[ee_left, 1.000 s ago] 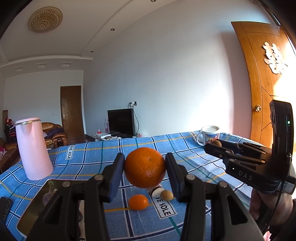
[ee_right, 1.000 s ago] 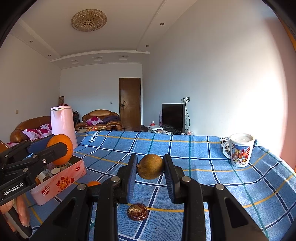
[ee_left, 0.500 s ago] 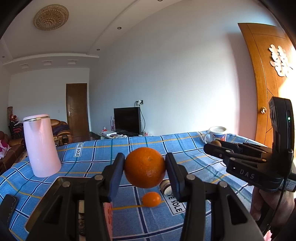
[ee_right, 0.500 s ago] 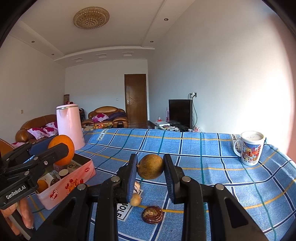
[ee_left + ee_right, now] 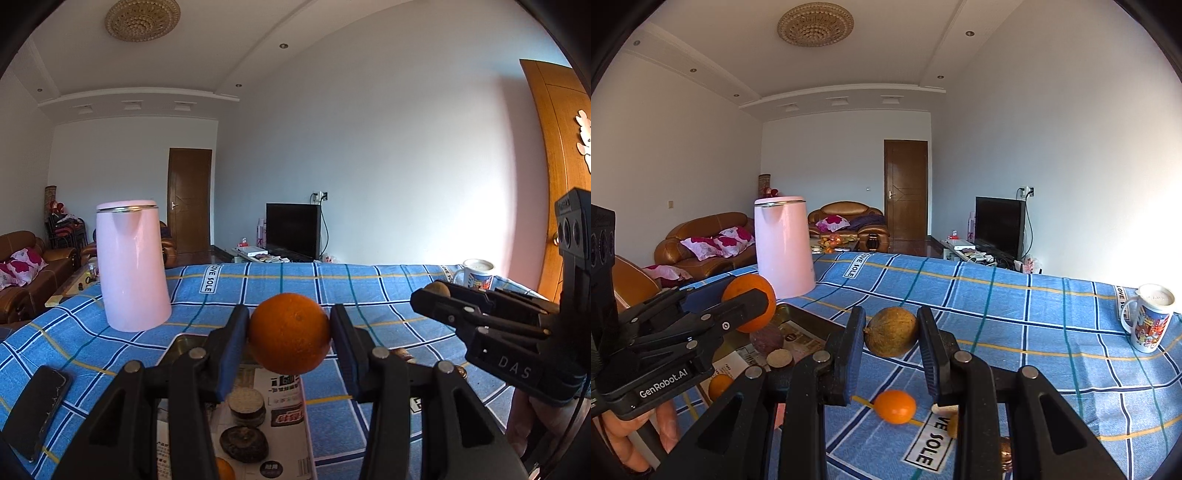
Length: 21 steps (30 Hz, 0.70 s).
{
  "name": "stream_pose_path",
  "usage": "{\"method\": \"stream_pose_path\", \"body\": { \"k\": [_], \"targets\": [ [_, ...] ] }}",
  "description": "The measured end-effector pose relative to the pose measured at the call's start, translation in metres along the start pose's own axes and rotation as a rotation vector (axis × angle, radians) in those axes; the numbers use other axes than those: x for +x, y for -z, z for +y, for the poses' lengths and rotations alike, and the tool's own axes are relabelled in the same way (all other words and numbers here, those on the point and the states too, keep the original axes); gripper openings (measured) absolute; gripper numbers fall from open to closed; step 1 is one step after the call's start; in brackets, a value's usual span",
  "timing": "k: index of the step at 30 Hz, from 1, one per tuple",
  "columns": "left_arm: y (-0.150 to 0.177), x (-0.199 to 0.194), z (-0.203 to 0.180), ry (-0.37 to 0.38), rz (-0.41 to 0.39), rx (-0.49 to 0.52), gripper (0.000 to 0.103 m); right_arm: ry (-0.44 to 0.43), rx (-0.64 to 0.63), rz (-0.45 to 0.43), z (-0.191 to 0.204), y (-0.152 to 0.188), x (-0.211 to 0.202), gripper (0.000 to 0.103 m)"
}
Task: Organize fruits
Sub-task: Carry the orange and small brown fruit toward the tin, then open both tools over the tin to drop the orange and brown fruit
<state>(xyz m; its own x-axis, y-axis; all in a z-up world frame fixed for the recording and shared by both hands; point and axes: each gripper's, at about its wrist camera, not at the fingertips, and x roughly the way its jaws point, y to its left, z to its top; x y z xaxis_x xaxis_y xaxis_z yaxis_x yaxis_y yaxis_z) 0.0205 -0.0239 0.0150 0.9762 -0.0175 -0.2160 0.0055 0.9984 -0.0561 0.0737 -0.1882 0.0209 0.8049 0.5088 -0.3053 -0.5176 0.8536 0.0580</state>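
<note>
My left gripper (image 5: 289, 334) is shut on a large orange (image 5: 289, 333) and holds it above an open box (image 5: 258, 413) that holds dark round fruits and a small orange. It also shows in the right wrist view (image 5: 748, 308). My right gripper (image 5: 891, 332) is shut on a brownish-green round fruit (image 5: 891, 331), held above the blue checked tablecloth (image 5: 1015, 332). It shows at the right of the left wrist view (image 5: 437, 291). A small orange (image 5: 894, 406) lies on the cloth below my right gripper.
A pink kettle (image 5: 131, 266) stands at the back left. A black phone (image 5: 35, 406) lies at the left edge. A printed mug (image 5: 1150, 323) stands at the far right. A small tan fruit (image 5: 953, 424) lies near the small orange.
Both grippers have moved left with their fruits. My left gripper now hangs over the open box; the loose small orange has left its view. The kettle looks nearer.
</note>
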Motion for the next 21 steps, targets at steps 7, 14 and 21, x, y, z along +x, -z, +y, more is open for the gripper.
{"method": "stream_pose_path", "body": {
  "k": [7, 14, 21],
  "targets": [
    [0.003, 0.001, 0.024, -0.041, 0.020, -0.030, 0.047, -0.049, -0.033, 0.022, 0.027, -0.001, 0.016, 0.030],
    [0.006, 0.005, 0.050, -0.068, 0.055, -0.065, 0.047, -0.100, -0.060, 0.057, 0.050, 0.001, 0.030, 0.030],
    [0.008, 0.012, 0.078, -0.088, 0.110, -0.116, 0.047, -0.152, -0.072, 0.119, 0.069, 0.006, 0.048, 0.030]
  ]
}}
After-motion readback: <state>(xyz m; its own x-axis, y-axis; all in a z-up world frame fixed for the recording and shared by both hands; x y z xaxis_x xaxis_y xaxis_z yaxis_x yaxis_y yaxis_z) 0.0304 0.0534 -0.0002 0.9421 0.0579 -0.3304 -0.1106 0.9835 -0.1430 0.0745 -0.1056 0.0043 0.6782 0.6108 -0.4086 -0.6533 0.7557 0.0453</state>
